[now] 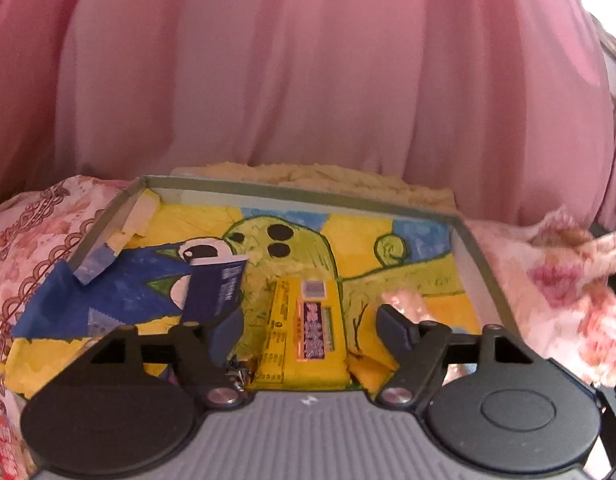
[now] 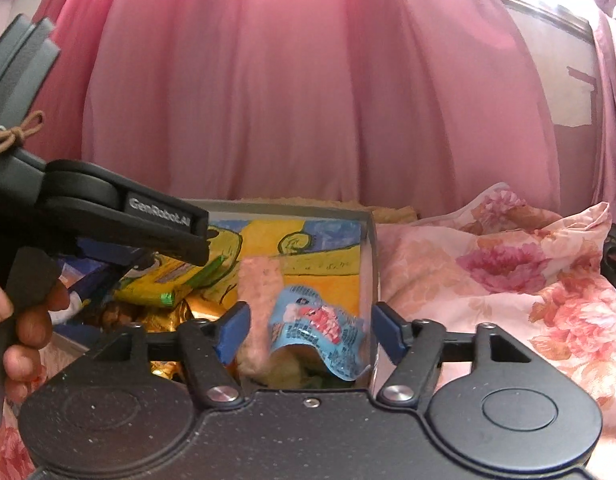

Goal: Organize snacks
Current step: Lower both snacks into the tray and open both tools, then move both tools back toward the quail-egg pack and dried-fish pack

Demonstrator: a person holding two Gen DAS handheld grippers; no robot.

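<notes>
Left wrist view: the left claw (image 1: 308, 320) is spread wide over the painted box (image 1: 479, 264) on the bed, nothing gripped, with a yellow snack bar (image 1: 304, 340) lying flat between its fingers, probably lined up for a pick.

Right wrist view: the right claw (image 2: 309, 330) is held open and low, empty, a blue snack packet (image 2: 319, 332) loose between the fingers; a hand (image 2: 16, 316) is wrapped around the other gripper's handle.
</notes>
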